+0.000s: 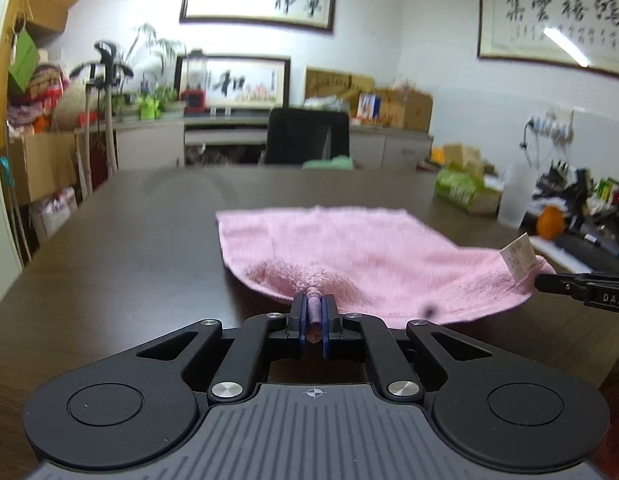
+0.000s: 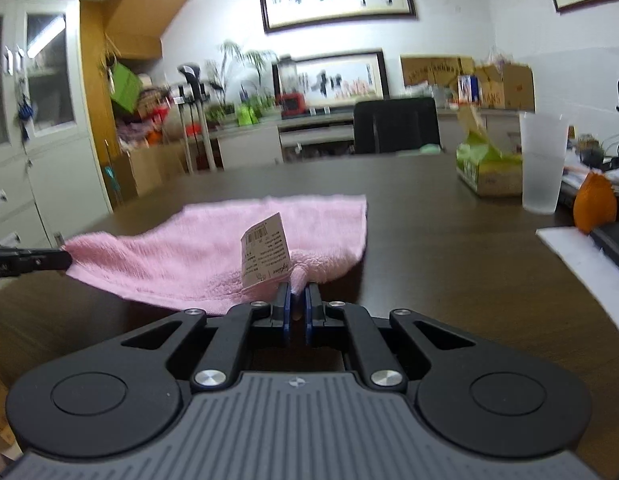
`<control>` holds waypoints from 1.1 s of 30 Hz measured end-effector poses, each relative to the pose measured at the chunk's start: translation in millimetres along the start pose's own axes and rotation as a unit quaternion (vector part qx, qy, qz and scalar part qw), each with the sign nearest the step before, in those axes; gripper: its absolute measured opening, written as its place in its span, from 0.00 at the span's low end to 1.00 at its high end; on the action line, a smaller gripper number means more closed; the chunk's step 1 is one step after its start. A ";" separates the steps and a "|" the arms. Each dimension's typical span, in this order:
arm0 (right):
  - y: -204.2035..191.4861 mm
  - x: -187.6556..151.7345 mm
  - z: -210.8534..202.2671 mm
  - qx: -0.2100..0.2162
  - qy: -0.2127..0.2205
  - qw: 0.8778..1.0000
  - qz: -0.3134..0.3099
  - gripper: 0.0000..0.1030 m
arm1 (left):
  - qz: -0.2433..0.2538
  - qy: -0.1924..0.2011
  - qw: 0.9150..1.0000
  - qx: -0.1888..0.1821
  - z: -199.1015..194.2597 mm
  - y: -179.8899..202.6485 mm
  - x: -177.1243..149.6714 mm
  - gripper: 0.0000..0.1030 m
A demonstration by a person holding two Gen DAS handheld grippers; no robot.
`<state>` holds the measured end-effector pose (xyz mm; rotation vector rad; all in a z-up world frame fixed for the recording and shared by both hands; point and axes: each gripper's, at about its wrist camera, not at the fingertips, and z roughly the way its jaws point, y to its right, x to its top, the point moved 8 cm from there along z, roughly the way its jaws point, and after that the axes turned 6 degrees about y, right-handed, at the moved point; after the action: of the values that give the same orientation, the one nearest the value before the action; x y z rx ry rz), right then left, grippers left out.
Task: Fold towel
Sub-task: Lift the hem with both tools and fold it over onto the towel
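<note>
Pink terry towel (image 1: 349, 248), looks soft, light and floppy, zero stiffness, so expect sag wherever unsupported. Lying on the dark wooden table (image 1: 109, 240), far edge flat, near edge lifted off the top.

Going left to right from the towel: left gripper (image 1: 314, 308) clamped tight on the near left corner, fabric bunched between the blue pads. Middle of the near edge drooping between the two grips. Right gripper (image 2: 297, 300) pinched shut on the near right corner, right beside the paper tag (image 2: 265, 256).

Corners seem the right spots to grab; pile looks grippy enough, though such a thin pinch could probably slip.

Hard to make out: print on the tag, too blurry. Underside of the towel hidden. Can't tell how much cloth sits inside the right pinch. No hands visible.
</note>
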<state>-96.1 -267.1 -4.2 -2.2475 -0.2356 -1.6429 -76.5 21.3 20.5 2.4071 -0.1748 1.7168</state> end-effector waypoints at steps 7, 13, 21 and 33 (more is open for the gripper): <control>0.6 36.7 -30.3 0.022 0.064 0.997 0.035 0.07 | -0.003 0.052 0.999 -0.013 -24.6 8.0 31.1 0.07; 7.6 61.4 1.2 0.015 0.068 0.997 0.044 0.07 | -0.007 0.030 0.999 0.015 23.3 -2.9 51.4 0.07; 26.4 81.2 105.4 -0.026 0.014 0.998 0.064 0.07 | 0.005 -0.019 0.998 0.062 109.2 -24.9 64.3 0.07; 61.1 52.3 197.1 -0.071 -0.063 0.990 0.108 0.17 | -0.044 -0.096 0.988 0.111 182.7 -71.0 38.2 0.28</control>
<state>115.9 -254.3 -18.7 -2.3886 0.0951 -1.4485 119.0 52.1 -6.8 2.6956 0.1032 1.5377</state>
